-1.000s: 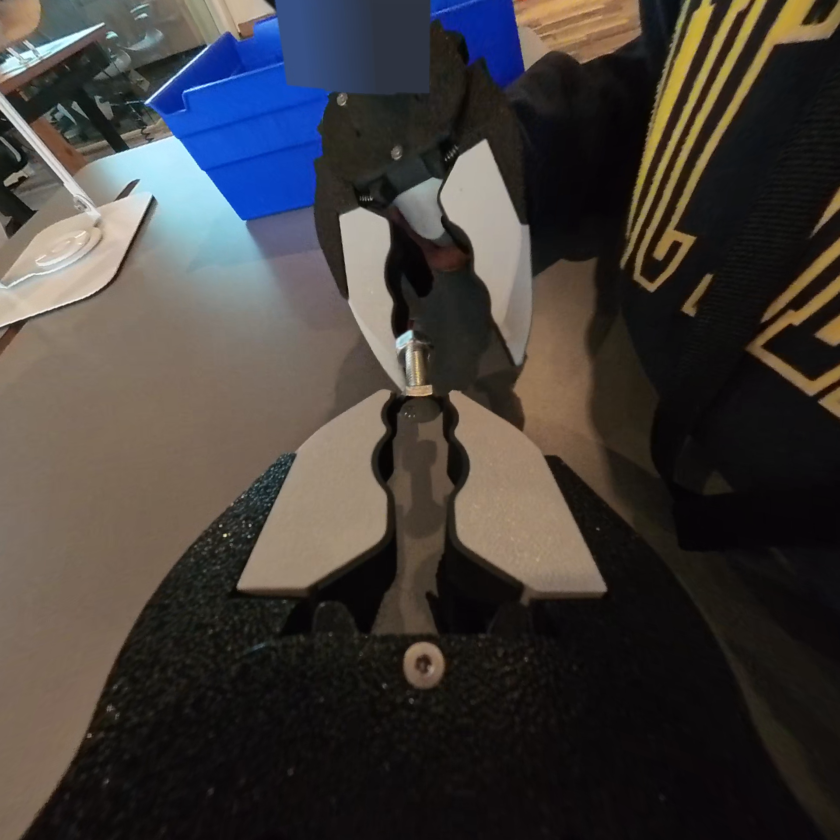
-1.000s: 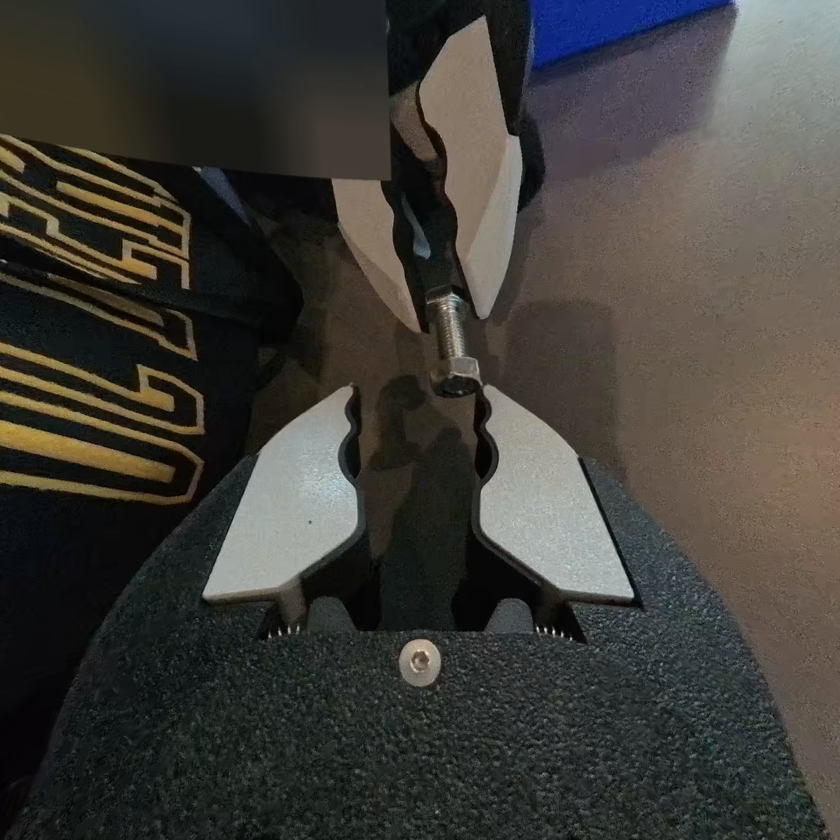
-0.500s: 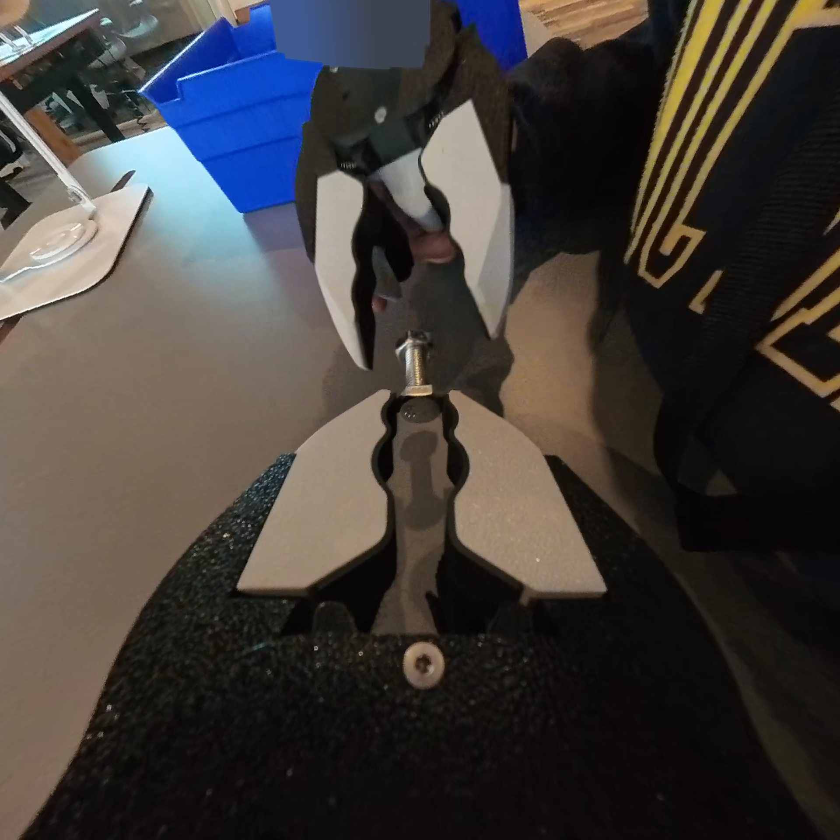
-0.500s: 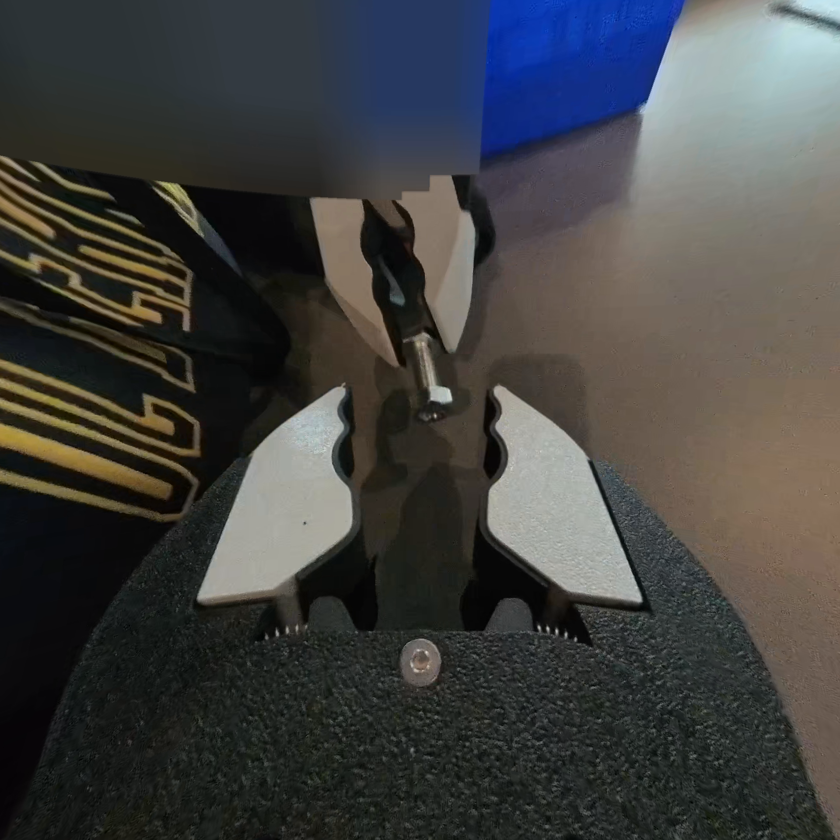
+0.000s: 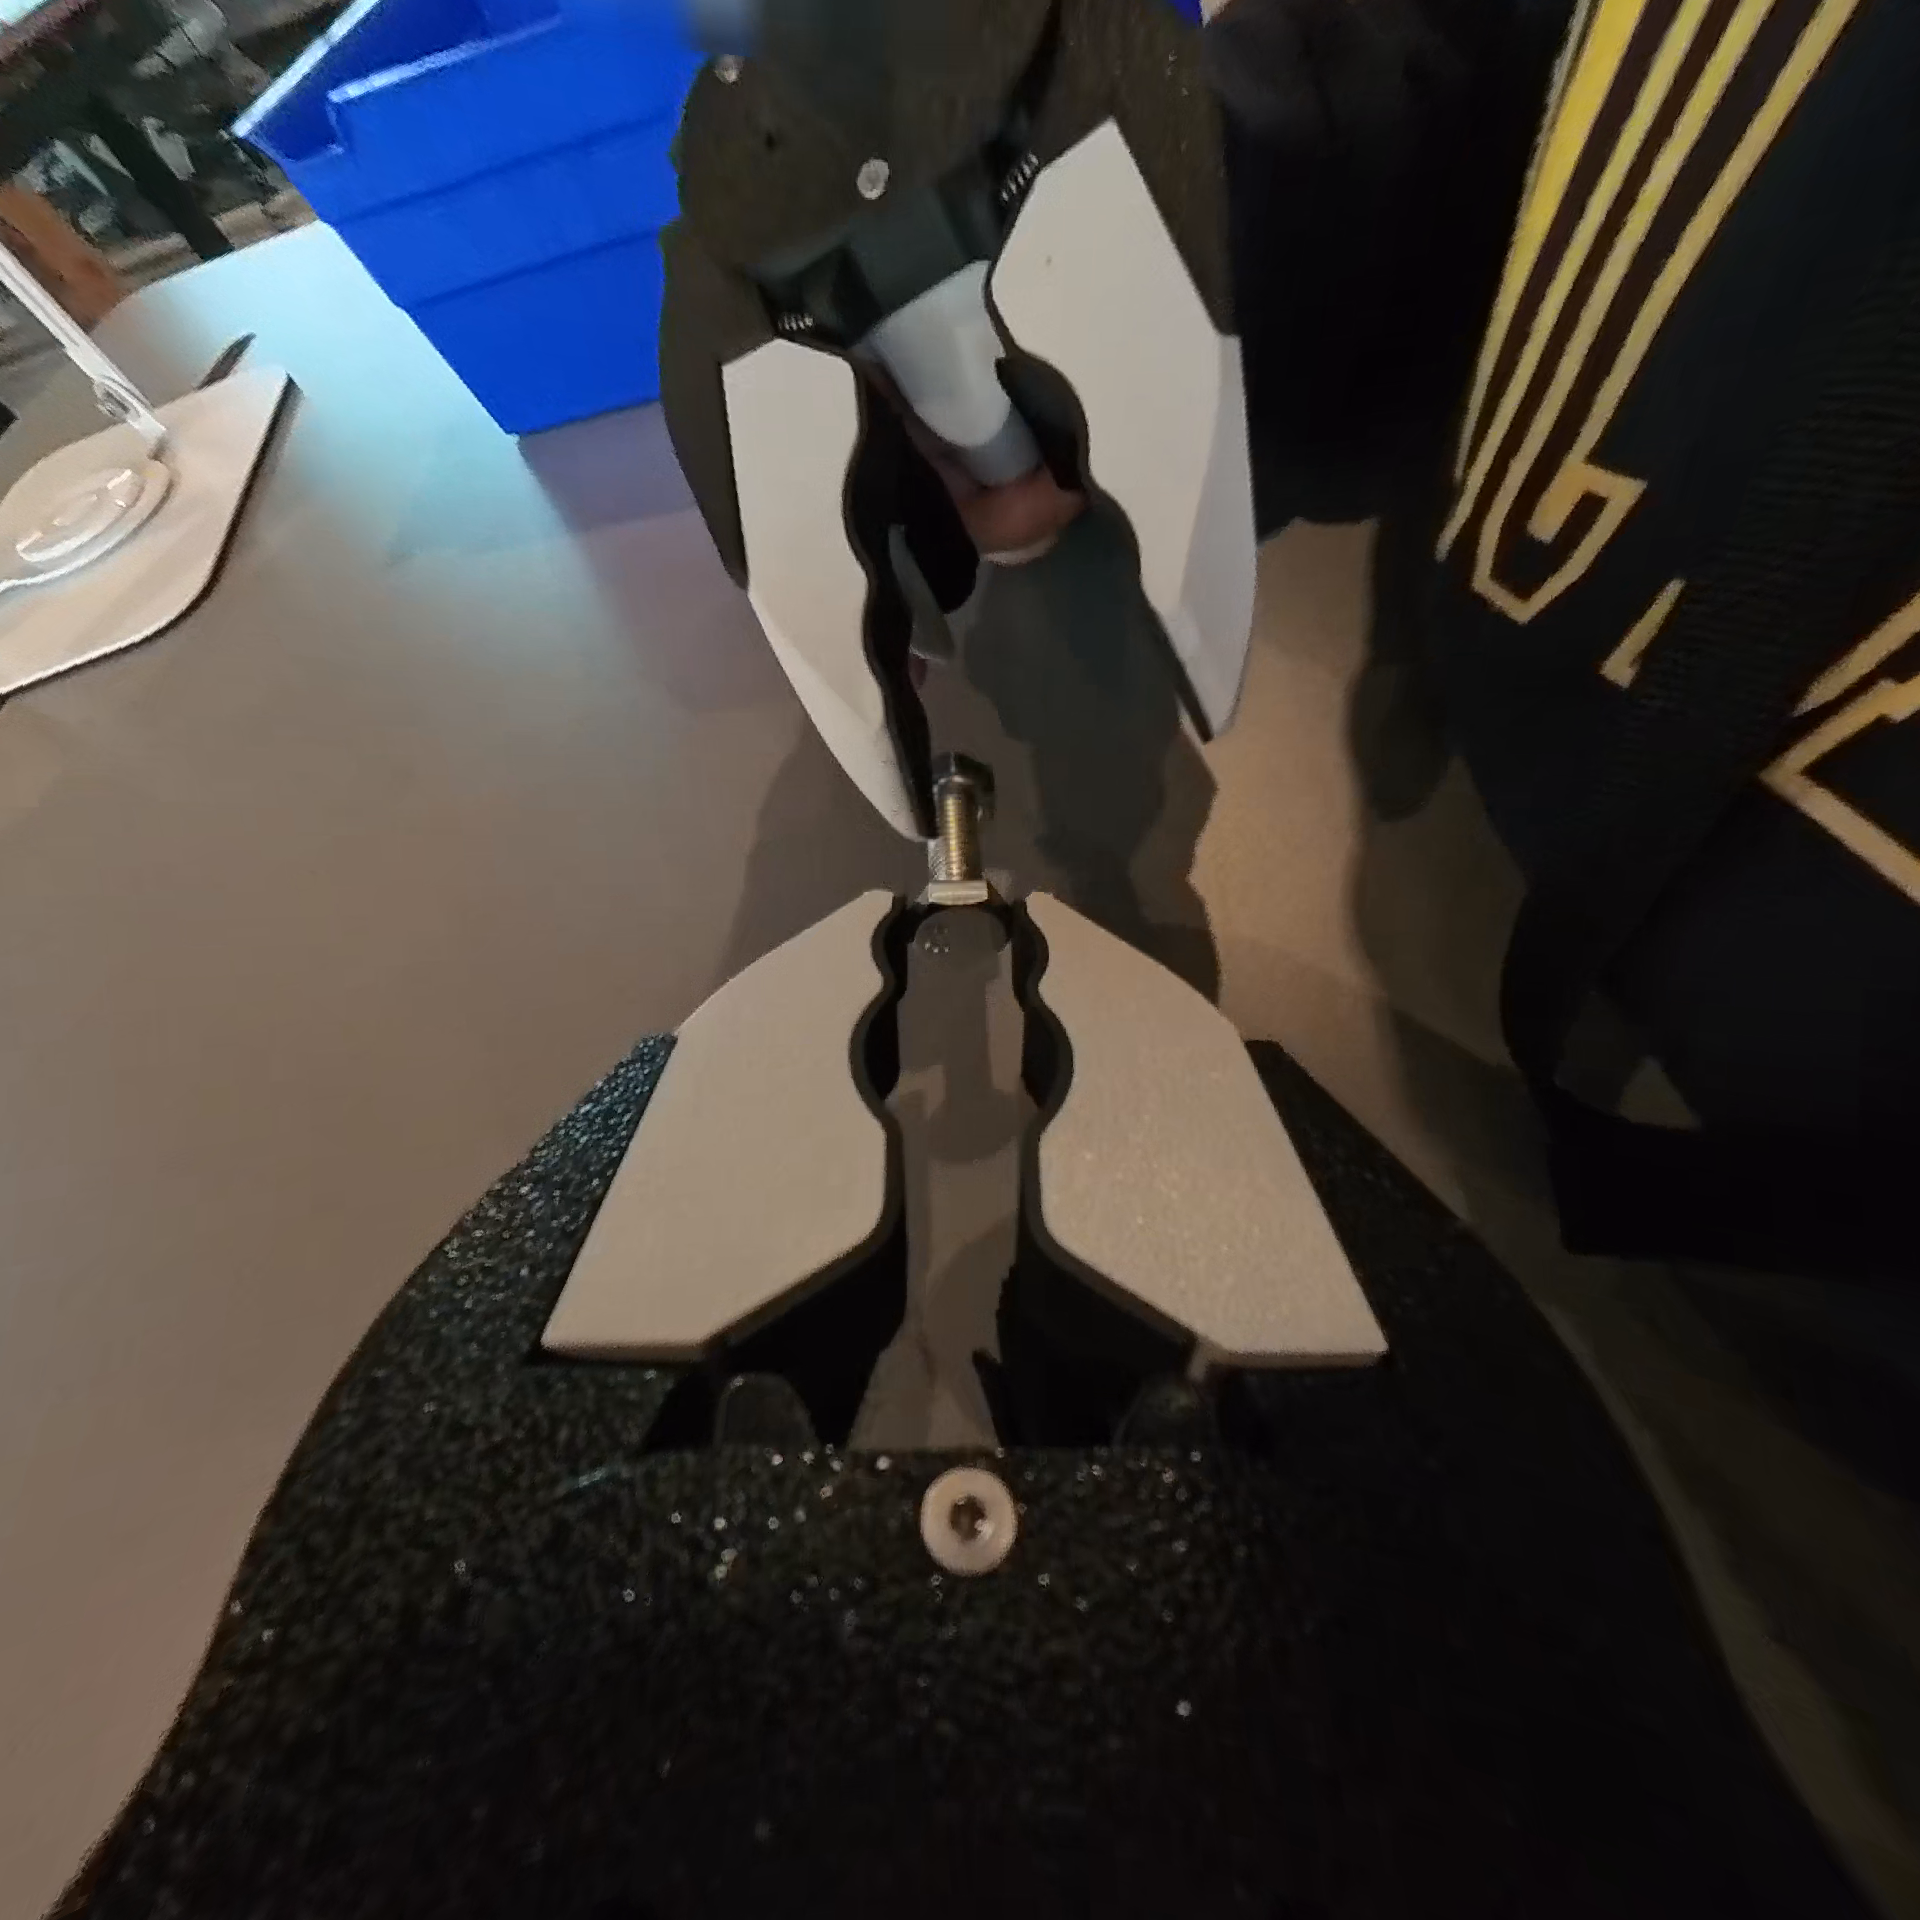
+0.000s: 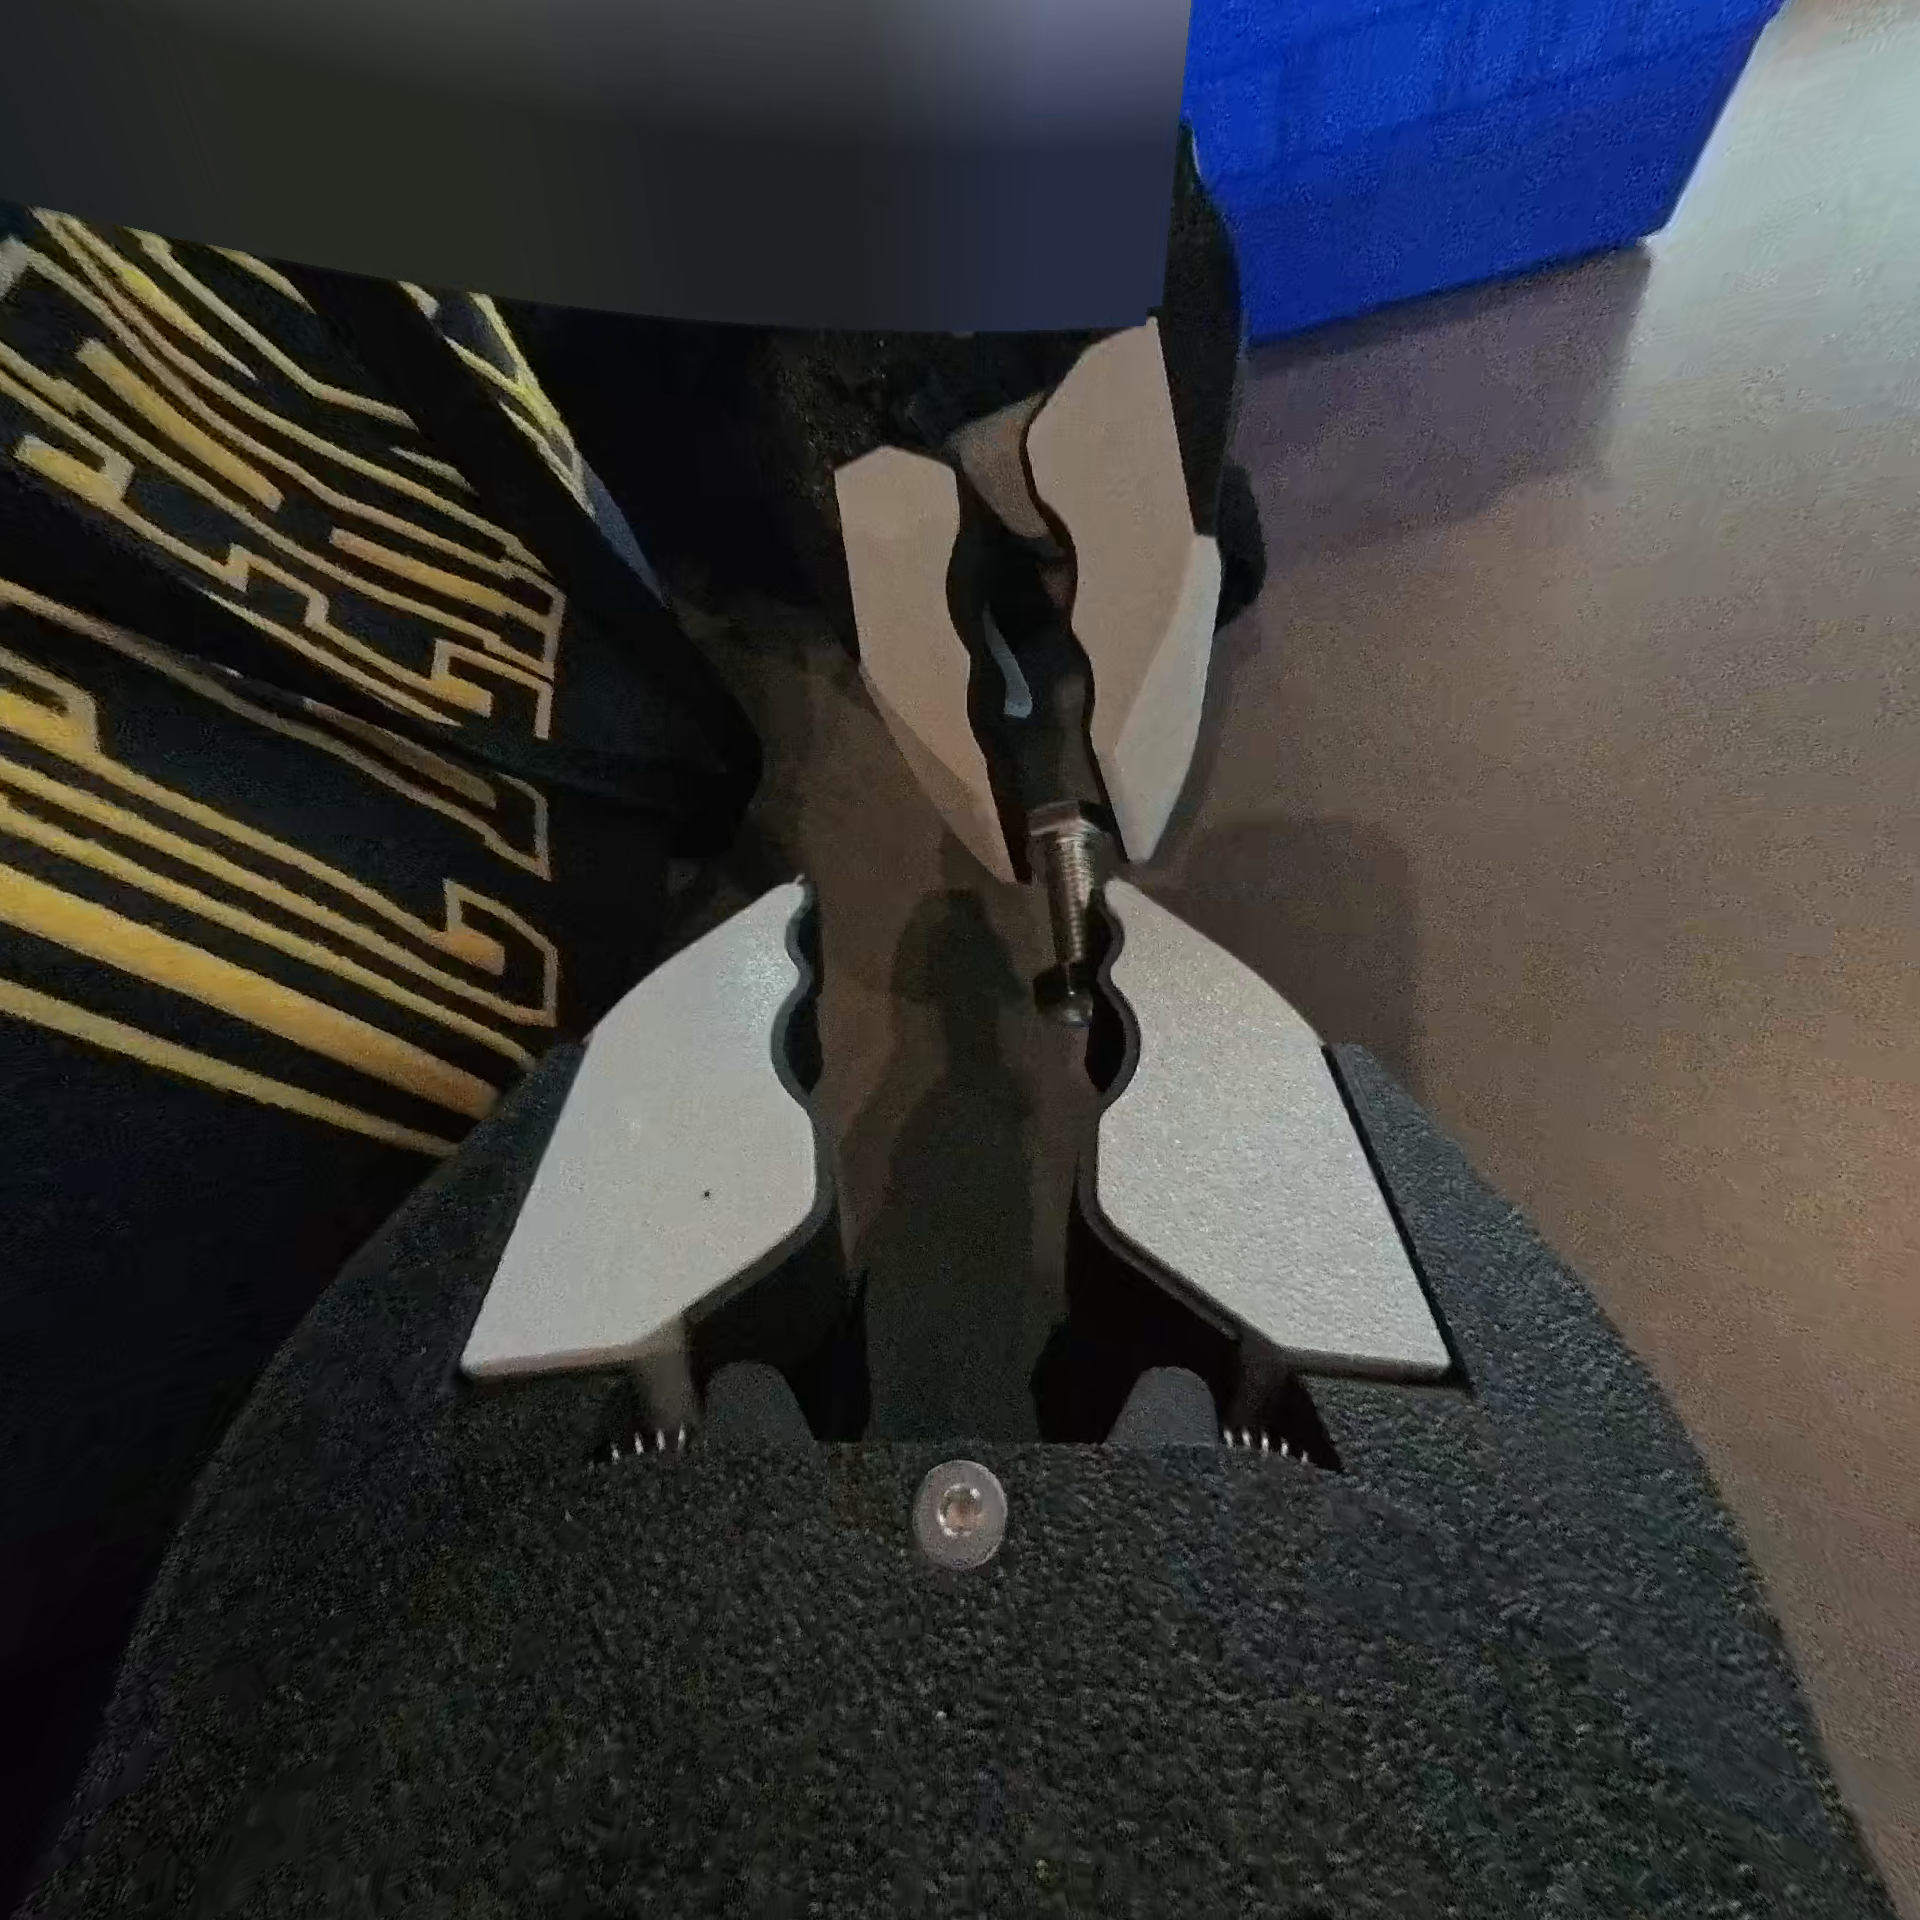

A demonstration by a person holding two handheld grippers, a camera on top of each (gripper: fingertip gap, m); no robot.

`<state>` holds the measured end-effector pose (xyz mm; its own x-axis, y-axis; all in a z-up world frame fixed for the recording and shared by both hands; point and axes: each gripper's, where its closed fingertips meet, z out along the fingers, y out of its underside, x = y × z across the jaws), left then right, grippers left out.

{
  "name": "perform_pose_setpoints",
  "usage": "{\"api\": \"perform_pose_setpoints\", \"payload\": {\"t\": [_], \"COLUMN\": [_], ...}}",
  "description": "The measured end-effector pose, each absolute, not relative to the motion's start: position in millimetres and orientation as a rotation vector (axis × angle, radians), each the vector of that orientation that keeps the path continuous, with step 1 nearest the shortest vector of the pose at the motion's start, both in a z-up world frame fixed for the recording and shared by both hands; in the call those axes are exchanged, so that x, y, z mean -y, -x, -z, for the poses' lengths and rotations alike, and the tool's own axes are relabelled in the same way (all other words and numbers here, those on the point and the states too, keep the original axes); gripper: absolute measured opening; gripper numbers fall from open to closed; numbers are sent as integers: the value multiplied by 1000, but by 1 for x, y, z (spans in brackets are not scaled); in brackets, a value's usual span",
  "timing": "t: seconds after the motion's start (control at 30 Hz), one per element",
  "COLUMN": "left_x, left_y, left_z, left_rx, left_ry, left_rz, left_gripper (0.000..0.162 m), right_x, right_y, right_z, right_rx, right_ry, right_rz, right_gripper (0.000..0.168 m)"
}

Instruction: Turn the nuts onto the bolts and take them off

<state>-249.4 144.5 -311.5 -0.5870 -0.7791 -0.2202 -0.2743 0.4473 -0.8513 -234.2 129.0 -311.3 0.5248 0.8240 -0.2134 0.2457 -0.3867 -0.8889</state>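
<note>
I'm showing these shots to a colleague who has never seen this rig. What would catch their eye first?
Dead centre, a small steel bolt bridges two facing tools above the grey table. The left tool pinches the bolt's head at its tips, while the right tool stands open around the nut end. Next come the blue bin behind and the black-and-yellow garment beside them.

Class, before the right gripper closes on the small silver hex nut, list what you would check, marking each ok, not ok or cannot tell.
1. Hold: left gripper shut on the silver threaded bolt by its head: ok.
2. The small silver hex nut sits on the bolt's end: ok.
3. The right gripper is open: ok.
4. Nut centred between its fingers: not ok, it lies beside one finger.
5. Threads properly engaged: cannot tell.
</note>
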Motion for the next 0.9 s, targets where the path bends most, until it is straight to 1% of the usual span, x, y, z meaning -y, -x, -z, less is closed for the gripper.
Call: {"api": "perform_pose_setpoints", "payload": {"t": [0.03,0.1,0.17,0.27,0.4,0.5,0.73,0.77,0.8,0.9], "left_x": [-144,-144,-144,-147,-149,-149,-150,-151,-151,-151], "left_y": [249,248,248,247,241,237,230,228,227,228], "left_z": [313,314,316,318,317,316,317,318,319,318], "left_rx": [-2101,-2107,-2114,-2107,-2079,-2070,-2070,-2068,-2072,-2063], "left_ry": [875,872,871,873,873,874,878,883,892,894], "left_rz": [1064,1043,1038,1041,1062,1086,1095,1080,1073,1084], "left_gripper": [18,18,18,18,18,18,18,18,18,18], "right_x": [-128,-124,-126,-137,-134,-131,-129,-125,-120,-126], "right_y": [234,235,233,222,226,230,232,236,241,235], "right_z": [312,311,310,316,330,333,311,307,303,306], "right_rx": [883,905,890,830,907,961,925,946,968,949], "right_ry": [1907,1893,1892,1949,2020,2025,1868,1835,1801,1825], "right_rz": [-845,-874,-861,-753,-718,-693,-765,-799,-846,-782], "right_gripper": [47,39,38,52,54,59,57,48,44,46]}}
